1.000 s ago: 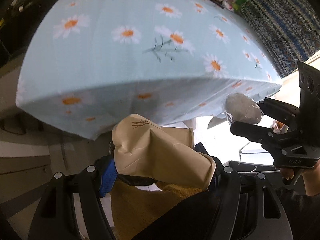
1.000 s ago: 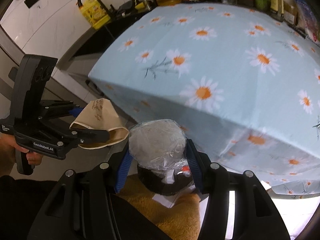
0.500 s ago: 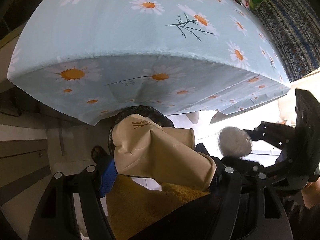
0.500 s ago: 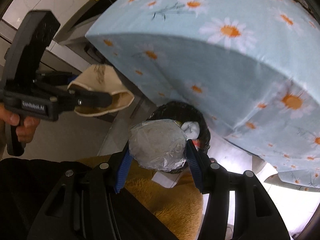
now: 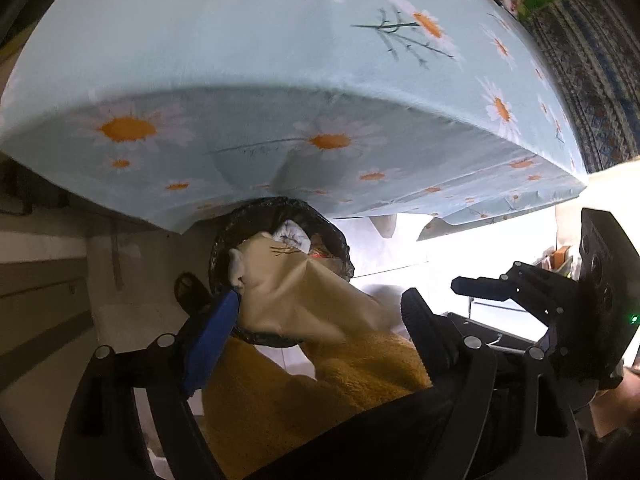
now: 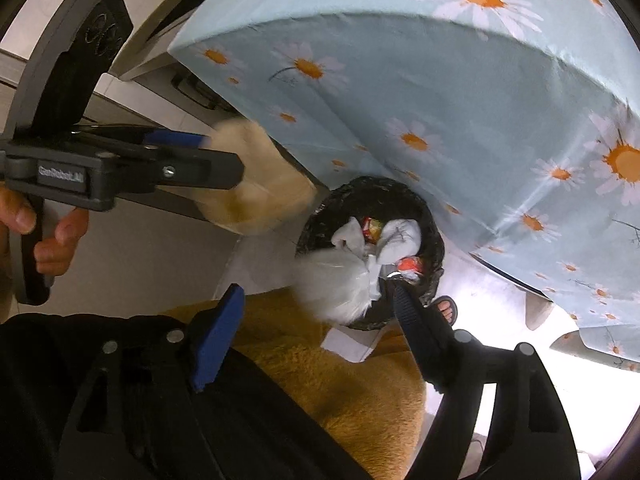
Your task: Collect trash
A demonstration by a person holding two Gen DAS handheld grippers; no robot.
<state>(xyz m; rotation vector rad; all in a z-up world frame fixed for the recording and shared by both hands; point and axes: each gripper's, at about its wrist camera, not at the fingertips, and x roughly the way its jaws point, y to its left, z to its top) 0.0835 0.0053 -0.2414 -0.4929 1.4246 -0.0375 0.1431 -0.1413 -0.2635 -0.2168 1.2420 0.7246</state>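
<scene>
Item: trash drop, under way. My left gripper jaws opening; bag loosening, no longer clamped, at bin's 9 o'clock. My right gripper jaws opening; wad freed, falling at bin's 7 o'clock. Both items nearly binned.

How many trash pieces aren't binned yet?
2: paper bag in the opening left gripper; plastic wad in the opening right gripper, over the bin rim. Others may be hidden.

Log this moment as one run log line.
left gripper: opening, tan bag slipping out | right gripper: opening, plastic wad dropping | target: black bin
</scene>
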